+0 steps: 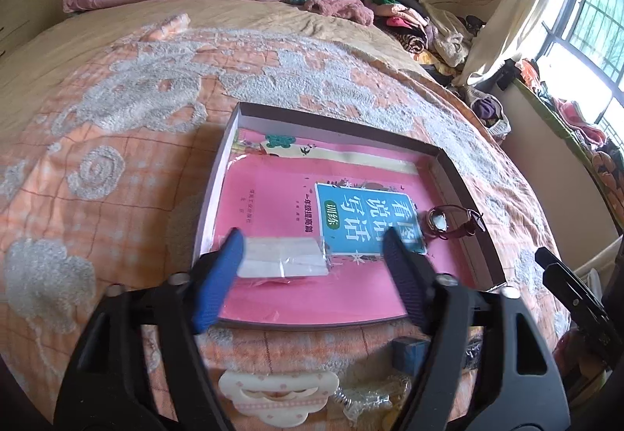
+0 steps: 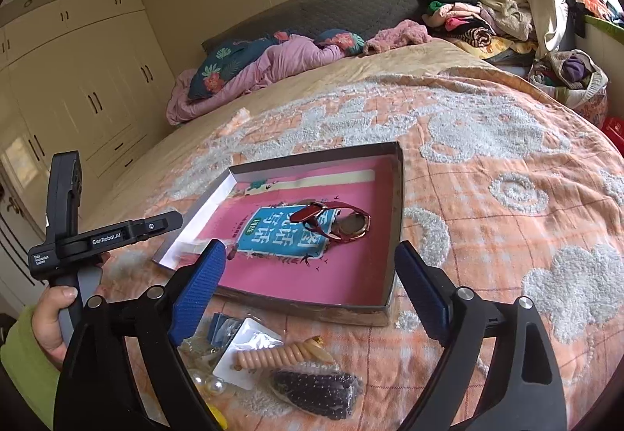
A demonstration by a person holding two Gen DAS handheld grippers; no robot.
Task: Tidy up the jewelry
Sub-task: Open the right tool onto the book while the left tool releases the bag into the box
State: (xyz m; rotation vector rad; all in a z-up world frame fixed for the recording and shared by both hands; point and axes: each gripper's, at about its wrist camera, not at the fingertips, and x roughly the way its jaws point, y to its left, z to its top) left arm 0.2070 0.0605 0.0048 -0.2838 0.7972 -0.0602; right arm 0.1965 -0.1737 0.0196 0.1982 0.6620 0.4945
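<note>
A shallow box (image 1: 343,123) lies on the orange bedspread with a pink book (image 1: 273,197) in it. A clear packet with a white card (image 1: 284,259) rests on the book between the blue fingers of my left gripper (image 1: 312,236), which stands open. A red-strapped watch (image 1: 448,222) lies at the box's right side. In the right wrist view the watch (image 2: 339,222) sits on the book just beyond my right gripper (image 2: 310,247), open with nothing gripped. Loose pieces lie in front of the box (image 2: 399,204): a peach coil tie (image 2: 284,355), a dark beaded clip (image 2: 316,390), pearls (image 2: 212,386).
A cream hair clip (image 1: 279,396) and a packet of chain (image 1: 366,396) lie under the left gripper. A hand (image 2: 50,318) in a green sleeve holds the left gripper. Pillows and a pink quilt (image 2: 249,72) lie at the headboard, clothes piles (image 2: 468,17) near the window.
</note>
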